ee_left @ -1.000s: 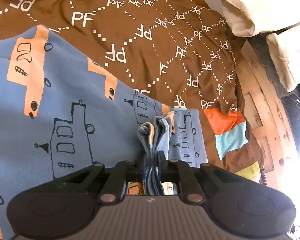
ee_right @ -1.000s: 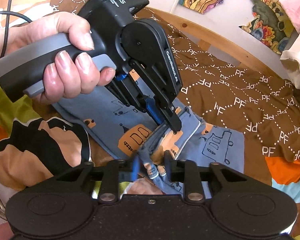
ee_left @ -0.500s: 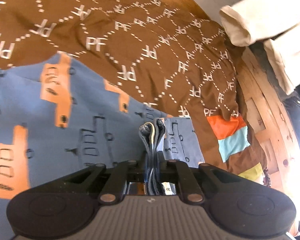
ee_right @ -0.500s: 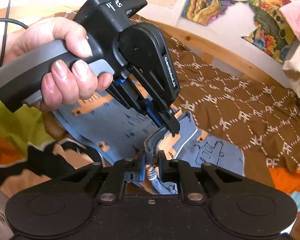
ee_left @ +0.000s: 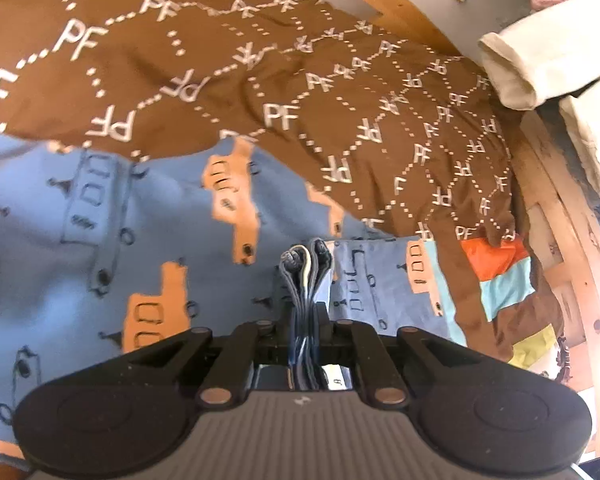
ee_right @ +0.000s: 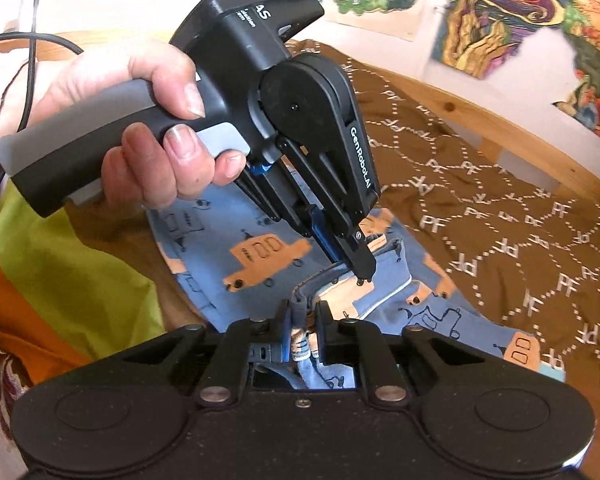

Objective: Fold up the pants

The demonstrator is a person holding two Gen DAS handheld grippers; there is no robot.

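Blue pants [ee_left: 100,260] printed with orange trucks lie on a brown bedspread [ee_left: 340,80]. My left gripper [ee_left: 306,304] is shut on a bunched, layered edge of the pants, which sticks up between its fingers. In the right wrist view the same left gripper [ee_right: 362,270] points down at the pants [ee_right: 268,252], with a hand [ee_right: 152,120] around its grip. Just below it my right gripper [ee_right: 302,320] is shut on another bunched piece of the pants edge. The two grips sit close together, and the fabric between them is raised off the bedspread [ee_right: 500,220].
Cream garments [ee_left: 540,60] hang at the upper right over a wooden bed frame [ee_left: 560,240]. Colourful posters [ee_right: 500,20] cover the wall behind the wooden rail [ee_right: 500,132]. A black cable [ee_right: 28,40] trails from the left gripper. Green and orange patches of bedding [ee_right: 60,260] lie at left.
Both grippers have risen and moved across the bed with the pants edge still gripped. The blue fabric has been drawn along, and more of the wall and rail has come into view.
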